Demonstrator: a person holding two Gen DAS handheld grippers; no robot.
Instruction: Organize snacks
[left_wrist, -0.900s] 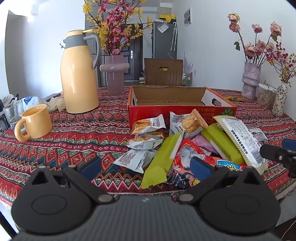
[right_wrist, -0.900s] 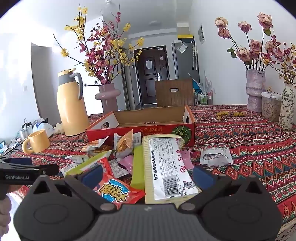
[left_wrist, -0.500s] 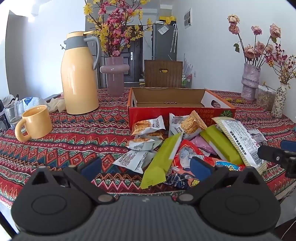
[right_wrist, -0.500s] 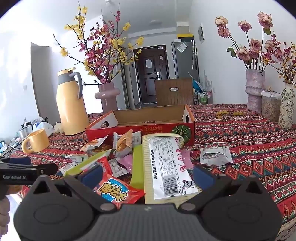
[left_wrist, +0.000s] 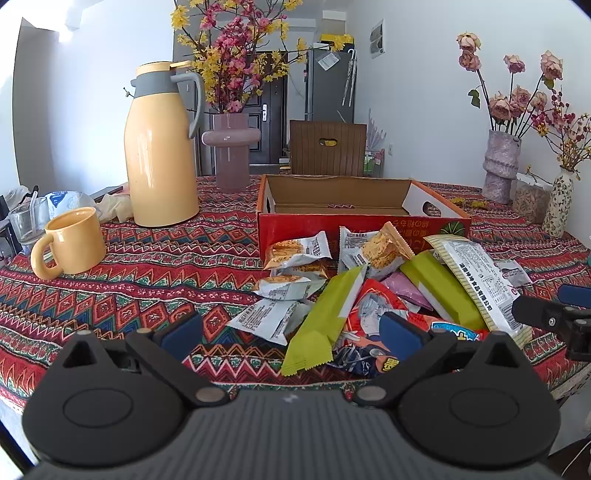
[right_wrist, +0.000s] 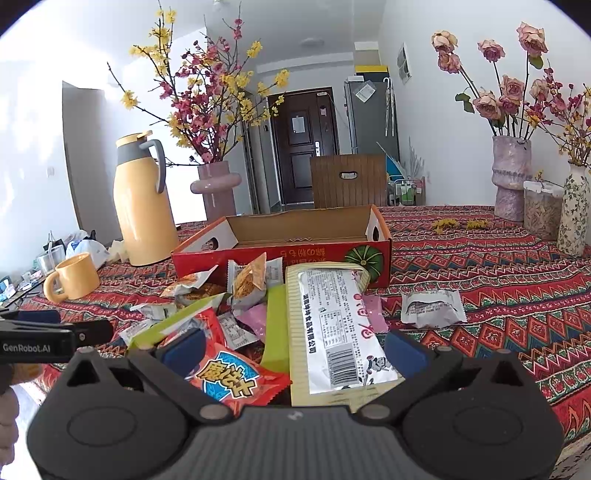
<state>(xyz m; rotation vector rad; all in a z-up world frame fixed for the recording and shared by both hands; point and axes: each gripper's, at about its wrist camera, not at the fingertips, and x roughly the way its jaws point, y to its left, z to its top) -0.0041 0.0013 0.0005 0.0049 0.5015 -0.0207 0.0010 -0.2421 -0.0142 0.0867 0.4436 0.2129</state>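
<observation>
A white-walled room with a dark door (right_wrist: 304, 146) at the back held a table (left_wrist: 155, 273) under a red zigzag-patterned cloth. Low in the left wrist frame, the left gripper (left_wrist: 291, 330) had its blue-padded fingers (left_wrist: 183, 332) spread as wide as they go, holding nothing and touching nothing. The right gripper (right_wrist: 293, 349) stood equally wide at the bottom of the right wrist frame, also empty, hovering over the heap. The snack packets (left_wrist: 351, 291) lay piled at centre right of the left wrist frame, just in front of an open red cardboard box (left_wrist: 354, 225). One grey packet (right_wrist: 432, 308) lay apart at right of centre. A yellow thermos jug (left_wrist: 160, 147) and a yellow mug (left_wrist: 74, 242) stood at the left; vases of flowers (right_wrist: 511, 177) lined the right edge.
</observation>
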